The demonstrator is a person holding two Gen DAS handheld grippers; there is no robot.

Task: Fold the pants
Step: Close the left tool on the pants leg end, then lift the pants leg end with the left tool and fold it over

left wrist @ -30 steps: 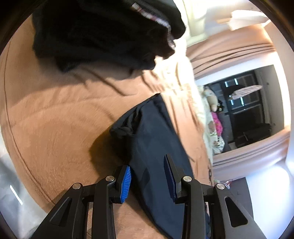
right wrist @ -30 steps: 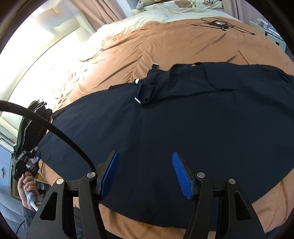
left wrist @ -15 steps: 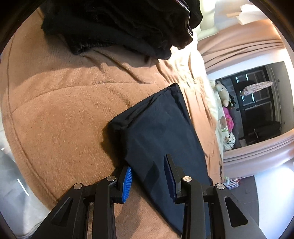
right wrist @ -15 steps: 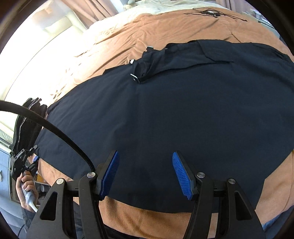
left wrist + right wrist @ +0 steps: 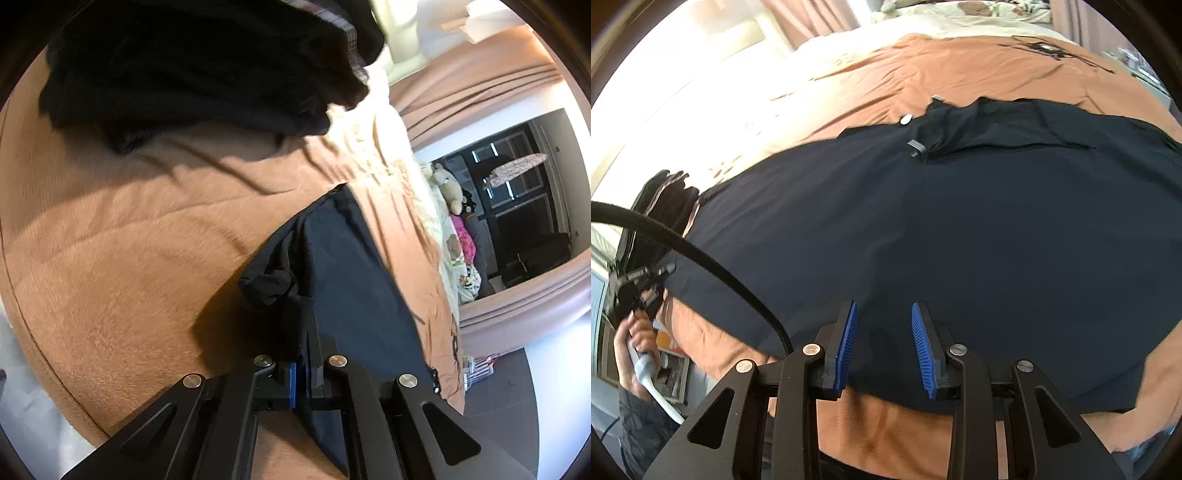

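On the bed: the pants (image 5: 960, 229), dark navy, lie spread flat across the brown bedspread (image 5: 122, 266), one long edge running along the near side of the bed.
Left gripper (image 5: 301, 369): jaws clenched on a bunched corner of the pants at the end of the garment; the cloth rucks up just ahead of the blue pads.
Right gripper (image 5: 882, 339): jaws closing, low over the near edge of the pants; the cloth lies under and between the pads (image 5: 846, 347), but they do not press on it yet.
Waistband end: a small grey tab (image 5: 916, 147) and a pale button (image 5: 905, 119) show at the far edge.
Clutter: a dark heap of other clothes (image 5: 207, 66) sits well apart, beyond the left end.
Step in hand: taking hold of the near edge with both hands, likely ahead of a first fold.
Next move calls for: the right jaws to finish pinching the hem, then both hands lifting together and carrying that edge across evenly, so the fabric does not drag or twist.
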